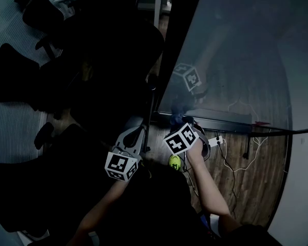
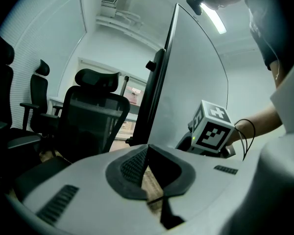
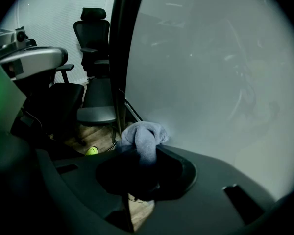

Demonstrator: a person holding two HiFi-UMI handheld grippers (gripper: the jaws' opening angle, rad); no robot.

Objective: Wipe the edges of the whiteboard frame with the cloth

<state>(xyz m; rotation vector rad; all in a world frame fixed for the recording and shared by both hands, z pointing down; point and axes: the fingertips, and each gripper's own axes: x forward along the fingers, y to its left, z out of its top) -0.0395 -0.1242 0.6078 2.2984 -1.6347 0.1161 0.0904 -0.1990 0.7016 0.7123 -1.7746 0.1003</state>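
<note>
The whiteboard stands at the right, its black side frame running upward and its bottom rail low over the floor. My right gripper is shut on a blue-grey cloth, which bunches out of the jaws at the board's lower left corner, close beside the side frame. Whether the cloth touches the frame I cannot tell. My left gripper hangs left of the frame, jaws shut with nothing between them. From the left gripper view the right gripper's marker cube shows by the board.
Black office chairs crowd the left side, one right beside the frame. White cables and a power strip lie on the wooden floor under the board. A small yellow-green thing lies on the floor below my right gripper.
</note>
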